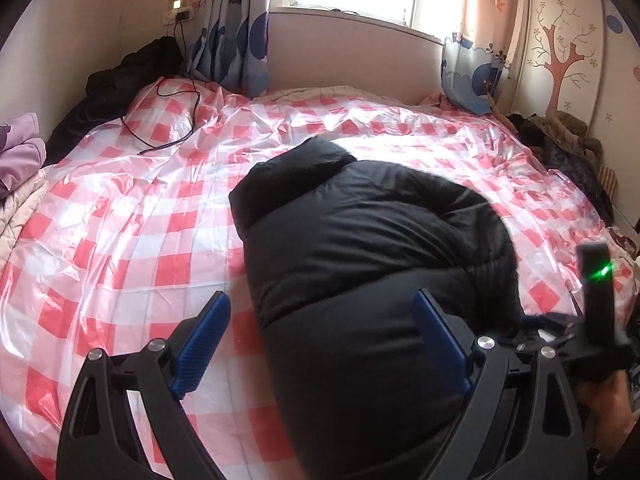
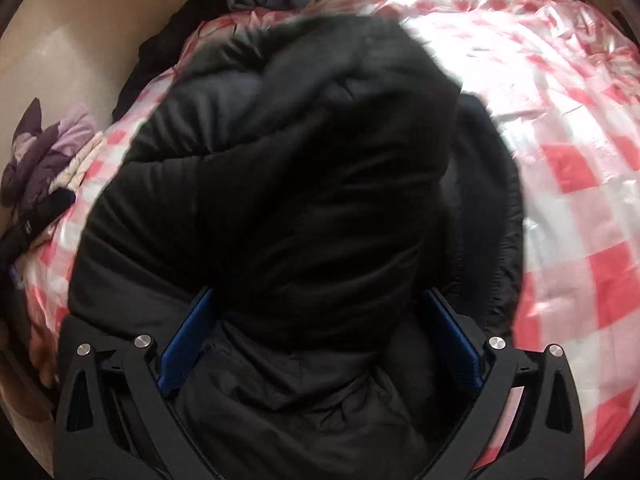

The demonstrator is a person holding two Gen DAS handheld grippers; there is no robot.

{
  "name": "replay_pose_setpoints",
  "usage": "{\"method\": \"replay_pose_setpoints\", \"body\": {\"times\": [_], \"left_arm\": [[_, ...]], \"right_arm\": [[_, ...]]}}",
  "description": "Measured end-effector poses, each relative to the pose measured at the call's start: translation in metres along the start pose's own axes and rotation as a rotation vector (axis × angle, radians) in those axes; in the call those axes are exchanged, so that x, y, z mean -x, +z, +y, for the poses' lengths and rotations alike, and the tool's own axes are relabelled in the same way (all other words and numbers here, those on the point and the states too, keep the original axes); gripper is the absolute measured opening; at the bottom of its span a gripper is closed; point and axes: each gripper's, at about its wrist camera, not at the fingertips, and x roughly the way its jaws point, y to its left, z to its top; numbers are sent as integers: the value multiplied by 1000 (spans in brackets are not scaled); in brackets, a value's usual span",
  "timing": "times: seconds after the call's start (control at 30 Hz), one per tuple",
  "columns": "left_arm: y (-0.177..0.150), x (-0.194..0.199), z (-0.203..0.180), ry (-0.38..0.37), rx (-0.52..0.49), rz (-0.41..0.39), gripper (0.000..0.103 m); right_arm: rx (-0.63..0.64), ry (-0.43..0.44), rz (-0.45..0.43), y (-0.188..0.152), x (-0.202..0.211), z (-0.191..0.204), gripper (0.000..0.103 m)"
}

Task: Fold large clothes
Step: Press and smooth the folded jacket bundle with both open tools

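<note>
1. Bed [image 1: 120,208] under a pink checked plastic sheet fills the view.
2. Black jacket [image 1: 360,248] lies bunched at centre, collar toward 12 o'clock.
3. Left gripper [image 1: 320,320] is spread wide over the jacket's left edge.
4. Right gripper [image 2: 320,320] is spread wide, puffy jacket between its blue pads.

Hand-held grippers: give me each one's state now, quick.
Left hand-held gripper: open, over the black jacket, holding nothing.
Right hand-held gripper: open, jaws either side of a jacket fold, not clamped.
</note>
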Motion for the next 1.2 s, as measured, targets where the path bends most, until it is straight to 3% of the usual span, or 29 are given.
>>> {"method": "replay_pose_setpoints", "body": {"times": [0.17, 0.23, 0.37, 0.47, 0.7, 0.9, 1.0, 1.1, 1.2], "left_arm": [[-6, 11, -14, 63, -95, -46, 91], [-7, 15, -17, 65, -121, -67, 92], [-9, 18, -18, 55, -115, -78, 92], [-8, 21, -19, 52, -117, -90, 92], [-7, 22, -19, 50, -110, -101, 92], [-6, 20, -24, 33, -109, -103, 92], [-7, 14, -23, 26, -105, -89, 92], [-5, 6, -13, -42, -37, -47, 92], [-3, -6, 10, -144, 108, -4, 96]], "right_arm": [[9, -1, -137, -7, 49, 9, 96], [-26, -7, -116, -17, 48, 0, 96], [-124, 86, -51, -28, 29, -26, 96], [-72, 64, 21, -27, 15, -20, 96], [-122, 81, -128, 14, 50, -34, 96], [-140, 99, -124, 65, 23, -46, 96], [-212, 137, -71, 58, -5, -62, 96], [-248, 163, -33, 55, -19, -74, 96], [-258, 165, -25, 55, -23, -77, 96]]}}
